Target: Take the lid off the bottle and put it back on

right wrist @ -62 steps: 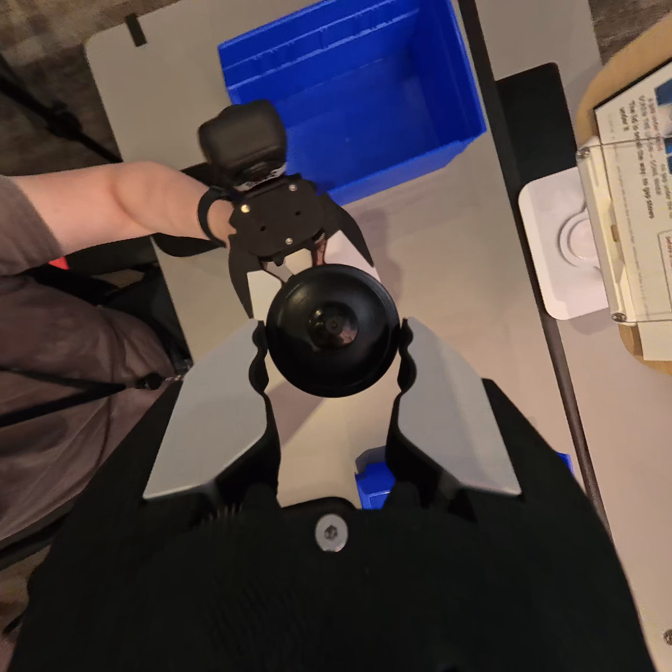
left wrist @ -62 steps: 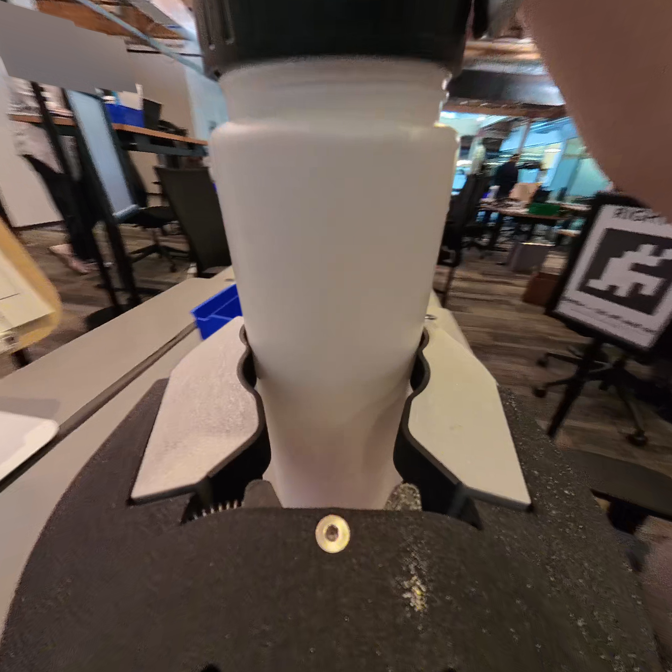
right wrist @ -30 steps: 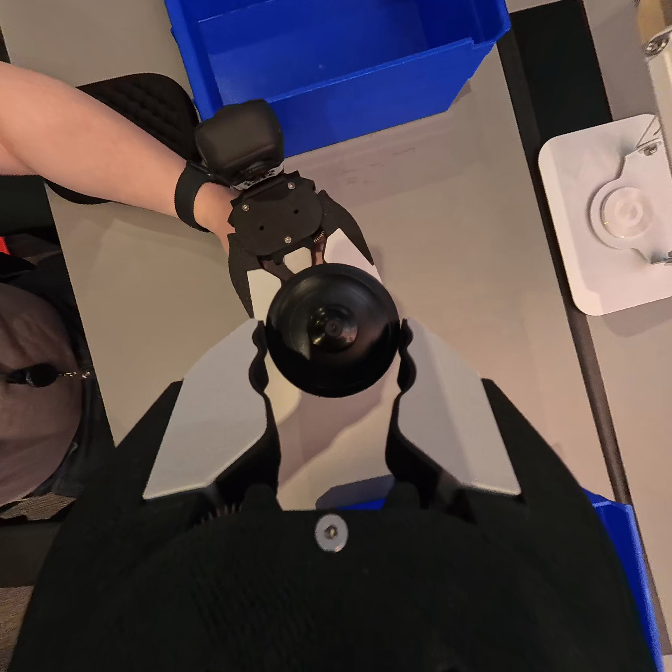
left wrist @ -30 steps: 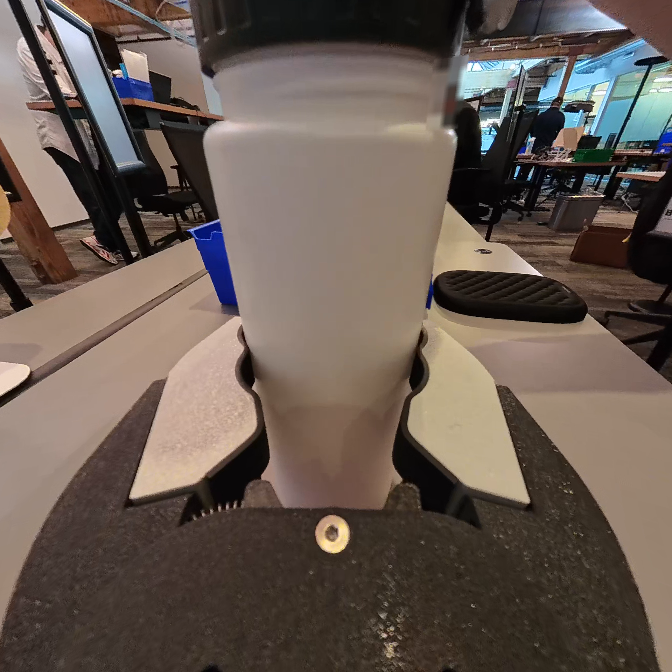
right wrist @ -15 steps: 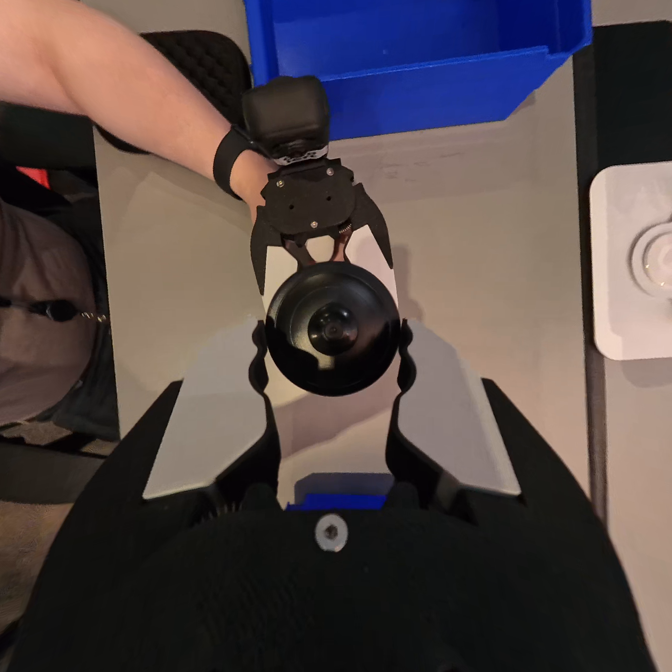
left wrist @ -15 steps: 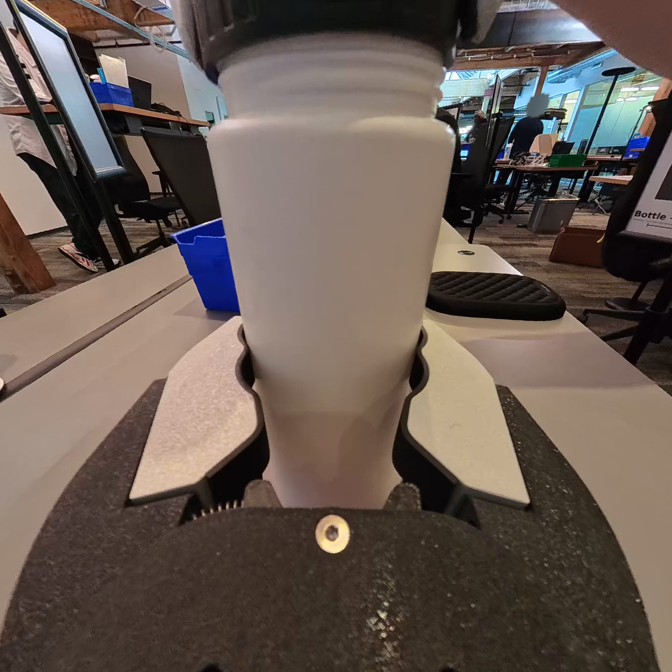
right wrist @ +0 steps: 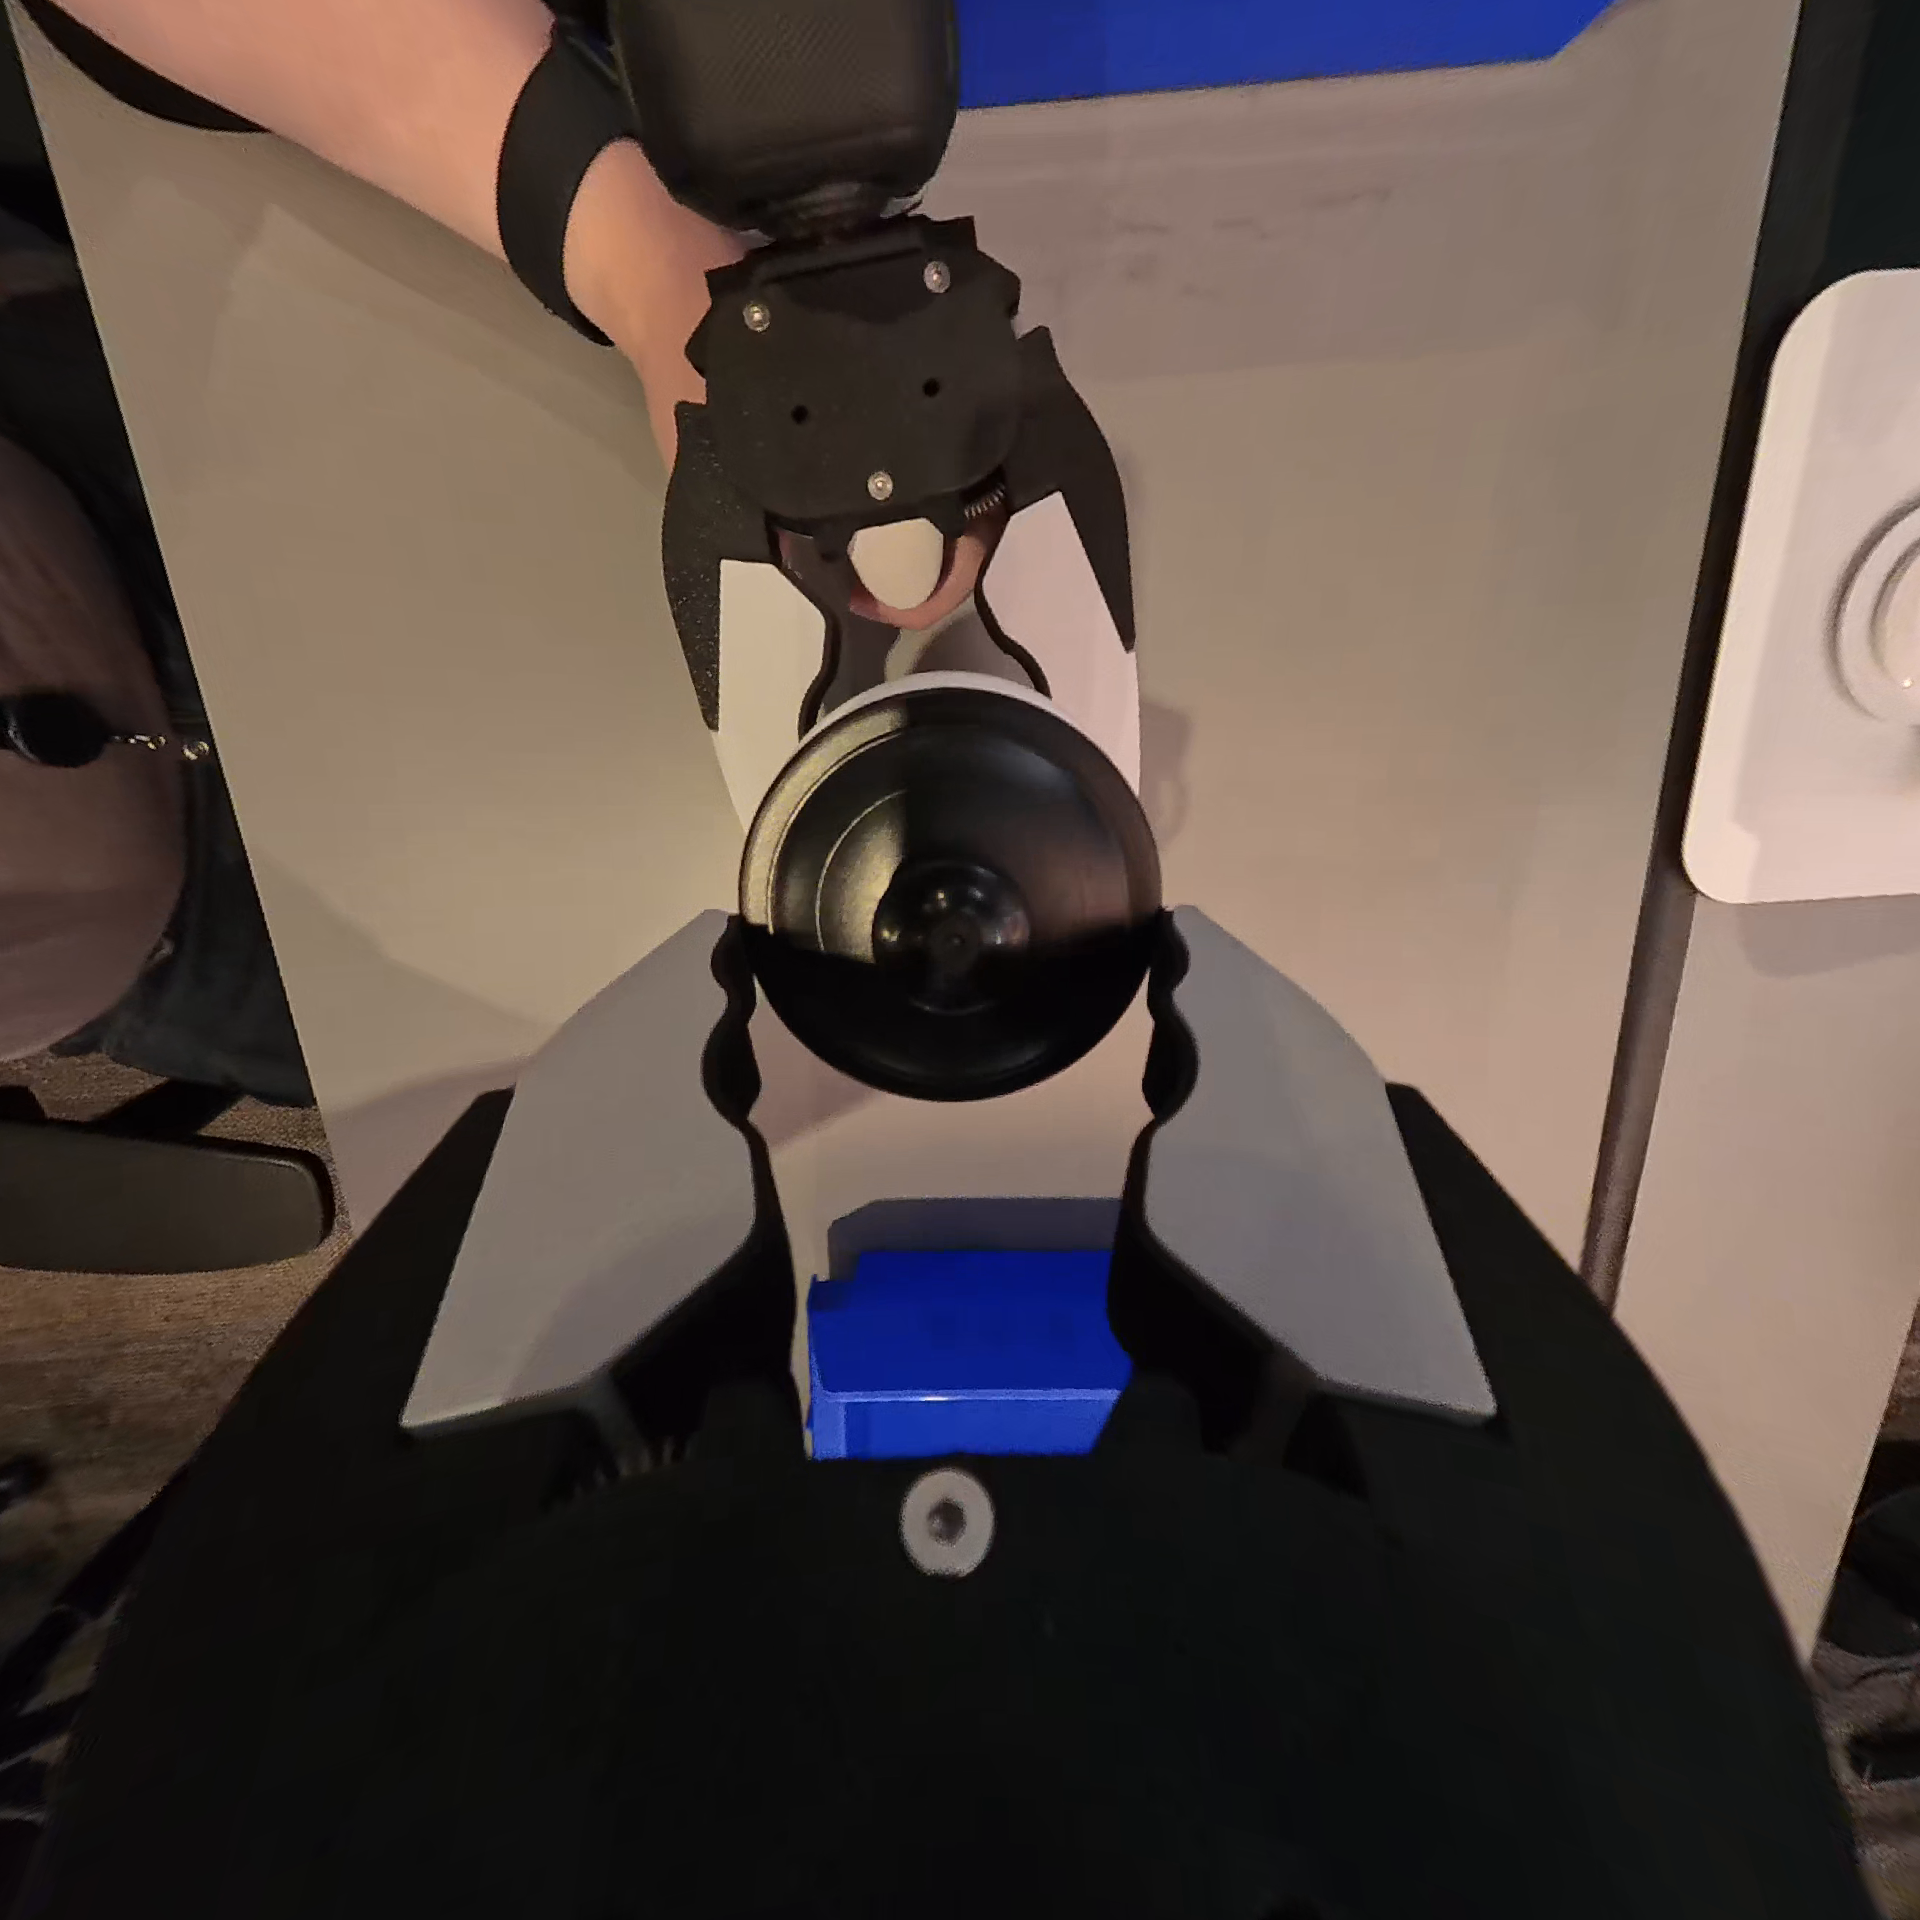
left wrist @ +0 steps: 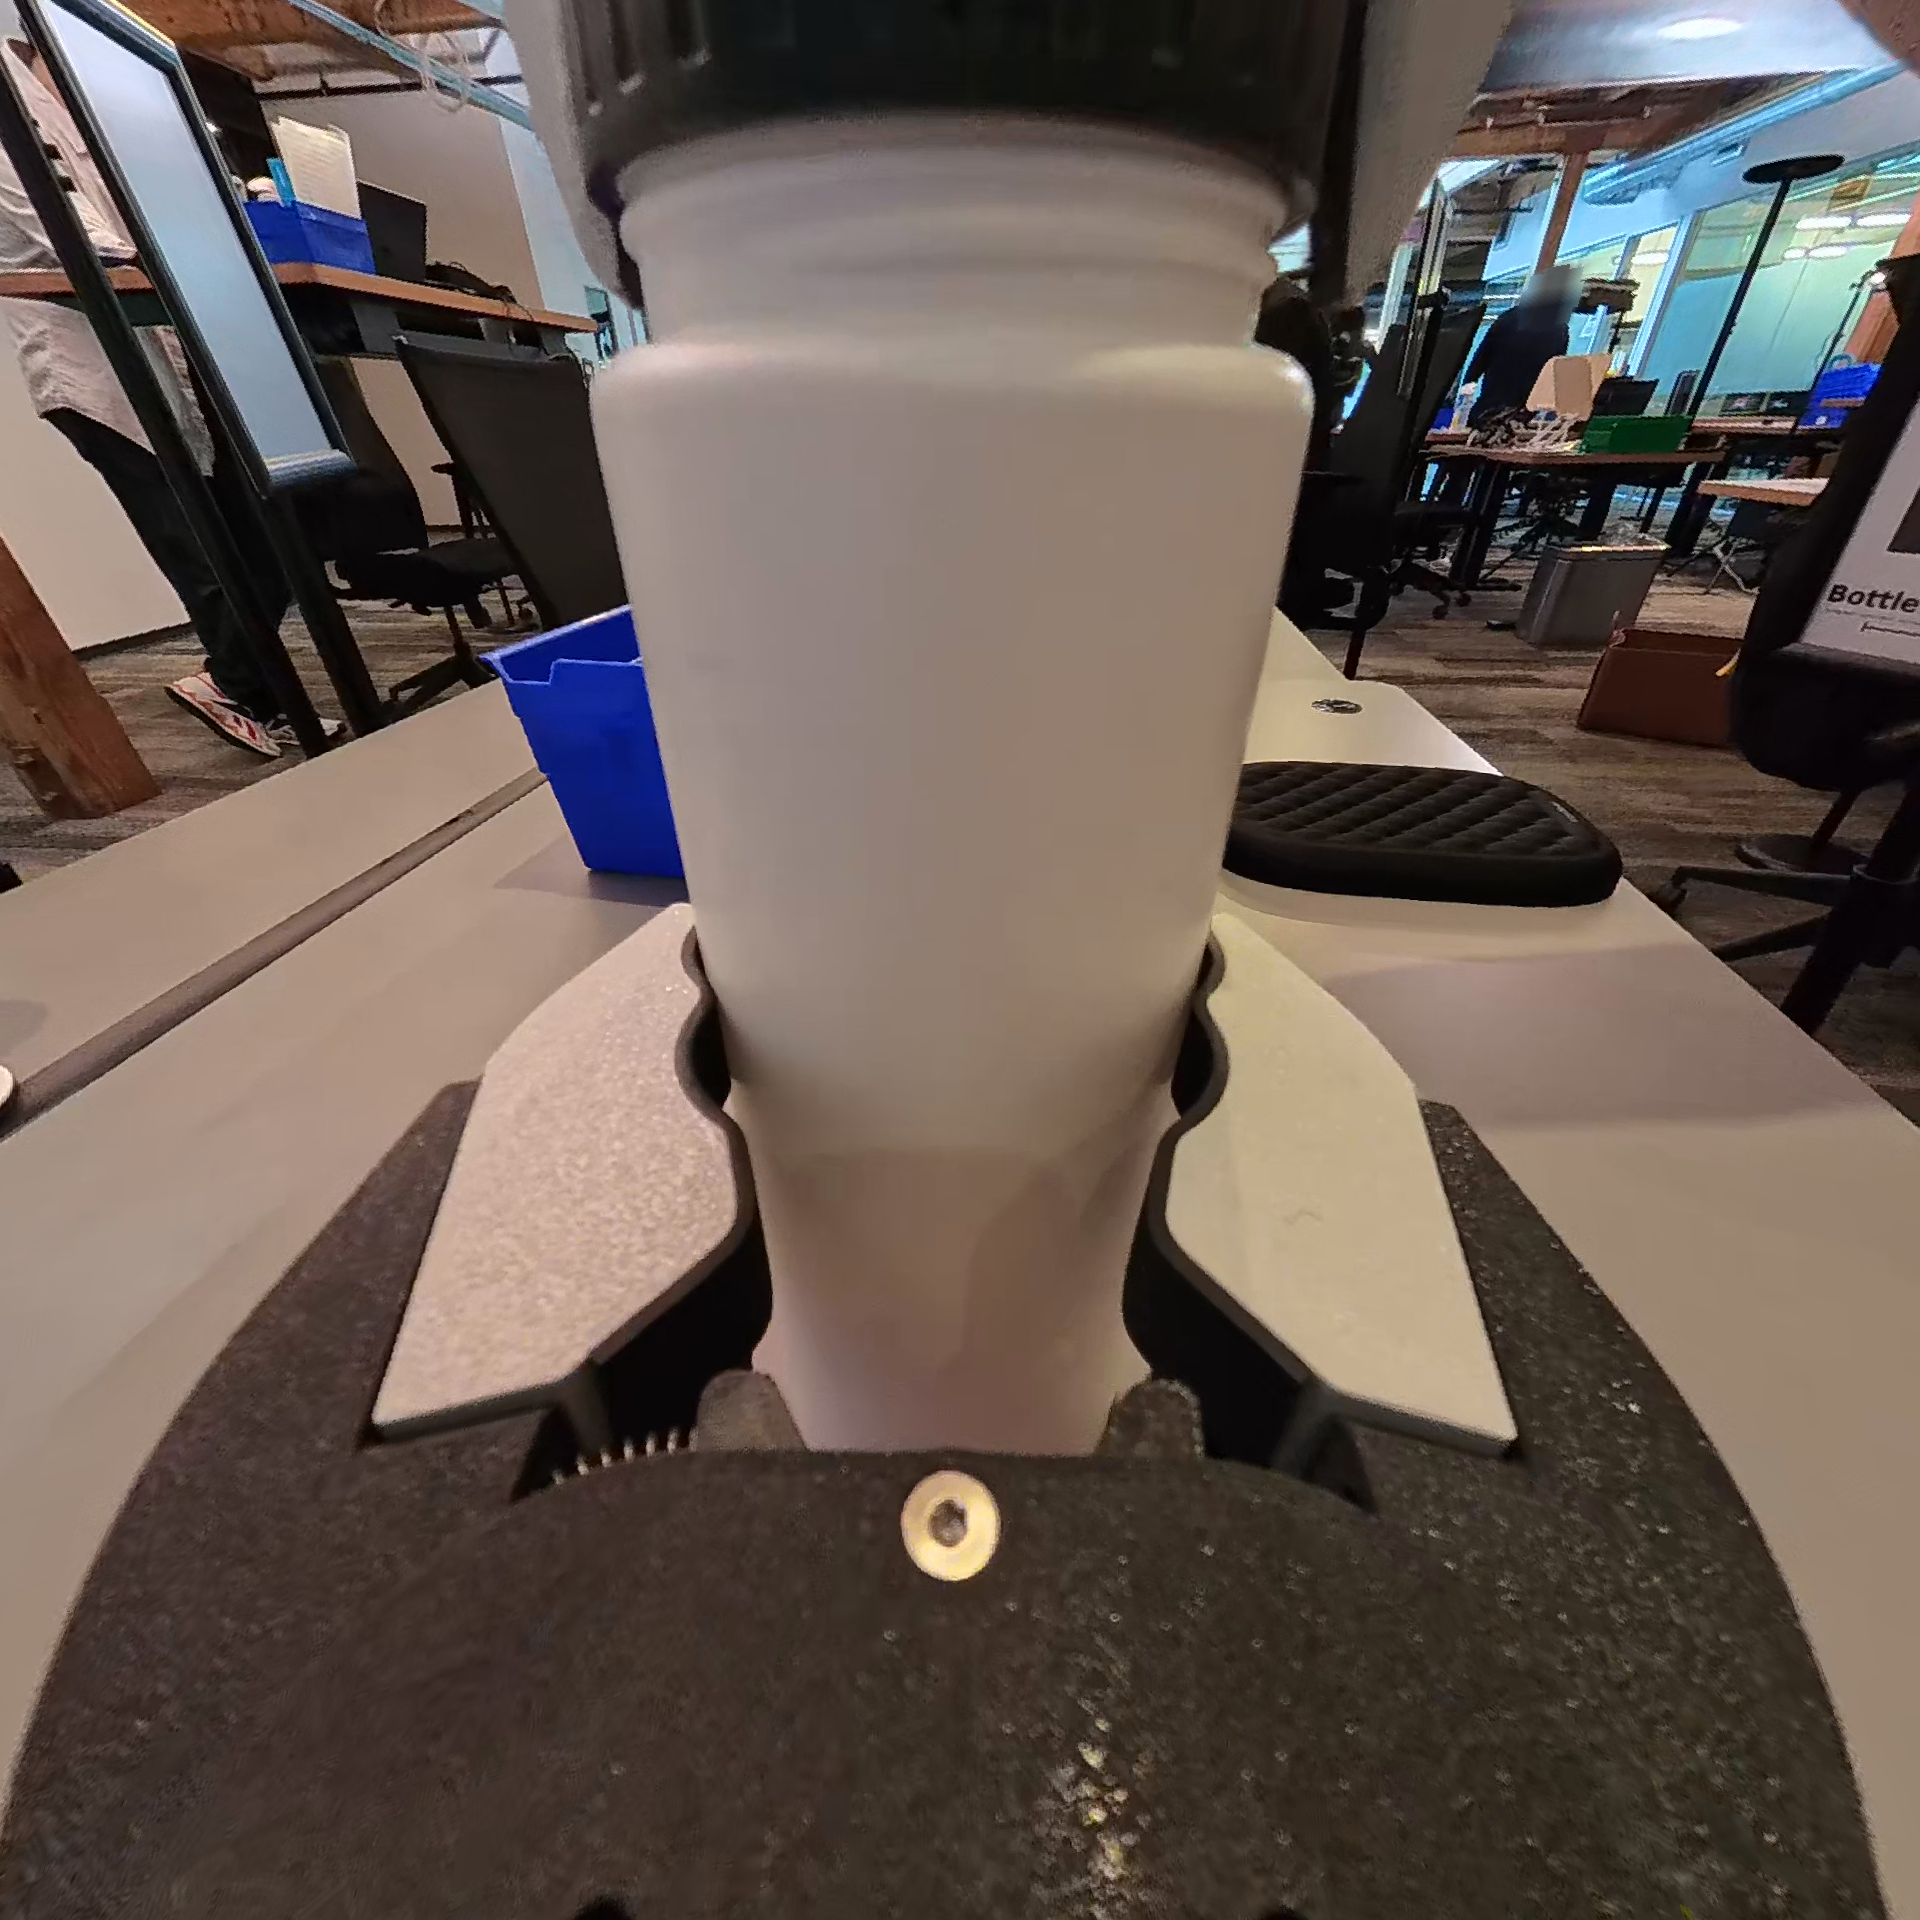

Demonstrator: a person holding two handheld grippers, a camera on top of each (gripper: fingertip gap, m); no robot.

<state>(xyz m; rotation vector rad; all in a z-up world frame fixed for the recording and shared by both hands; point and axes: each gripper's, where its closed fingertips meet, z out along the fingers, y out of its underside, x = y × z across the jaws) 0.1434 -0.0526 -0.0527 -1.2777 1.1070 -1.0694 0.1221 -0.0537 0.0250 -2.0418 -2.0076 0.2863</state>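
The left claw (left wrist: 951,1039) is clenched on the lower body of the white bottle (left wrist: 951,665), holding it upright above the grey tabletop (left wrist: 249,1039). The right claw (right wrist: 948,940) grips the black lid (right wrist: 948,904) by its rim from above, both fingertips touching its edge. The lid sits over the bottle neck; whether it is fully seated cannot be determined. A blue bin (left wrist: 592,738) stands behind the bottle.

Grey bench (left wrist: 312,1039) carries a blue bin (left wrist: 592,738), a black quilted pad (left wrist: 1413,831) and a white plate (right wrist: 1829,623); office chairs (left wrist: 447,499) beyond.
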